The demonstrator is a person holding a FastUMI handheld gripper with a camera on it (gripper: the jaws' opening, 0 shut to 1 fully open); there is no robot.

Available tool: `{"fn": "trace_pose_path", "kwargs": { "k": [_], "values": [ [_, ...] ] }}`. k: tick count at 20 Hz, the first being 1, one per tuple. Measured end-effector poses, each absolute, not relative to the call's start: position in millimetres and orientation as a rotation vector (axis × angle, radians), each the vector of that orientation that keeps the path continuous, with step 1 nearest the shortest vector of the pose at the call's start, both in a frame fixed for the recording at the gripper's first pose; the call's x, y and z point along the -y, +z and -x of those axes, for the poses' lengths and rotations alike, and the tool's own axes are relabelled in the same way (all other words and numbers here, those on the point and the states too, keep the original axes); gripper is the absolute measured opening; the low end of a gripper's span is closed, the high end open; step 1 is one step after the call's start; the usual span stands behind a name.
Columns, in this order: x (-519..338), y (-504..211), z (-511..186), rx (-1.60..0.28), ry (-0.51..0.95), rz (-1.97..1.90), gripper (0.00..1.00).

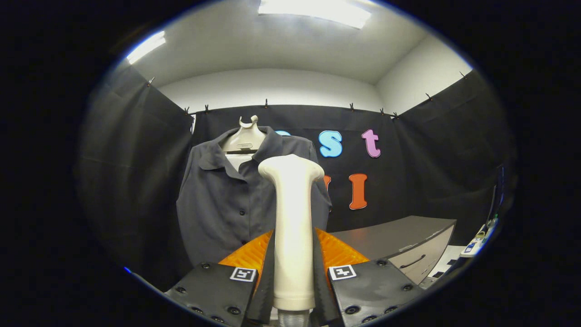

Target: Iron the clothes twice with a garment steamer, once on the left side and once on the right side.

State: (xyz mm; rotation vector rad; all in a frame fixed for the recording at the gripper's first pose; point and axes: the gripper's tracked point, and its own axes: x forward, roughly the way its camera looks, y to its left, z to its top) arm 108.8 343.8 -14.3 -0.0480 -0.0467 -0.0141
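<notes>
Both jaws clamp the rigid, smooth steamer (292, 227) at its handle, upright before the limp hanging shirt (227, 209).

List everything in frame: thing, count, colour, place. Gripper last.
garment steamer: 1, cream white, upright between the fingers, head in front of the shirt
shirt: 1, dark grey, buttoned, hanging beyond the fingers against the booth wall
hanger: 1, beige, inside the shirt collar
cabinet: 1, grey top, drawer handle on its front, beside the shirt and lower
ceiling lights: 2, white, overhead
devices: a few, too small to identify, past the cabinet
gripper: 1, both fingers pressed on the steamer handle
</notes>
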Motion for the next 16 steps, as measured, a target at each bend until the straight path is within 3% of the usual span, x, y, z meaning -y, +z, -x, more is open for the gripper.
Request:
{"fn": "trace_pose_path", "kwargs": {
  "k": [16],
  "values": [
    [-384,-20,-170,0.049,-0.022,0.102,0.44]
  ]
}}
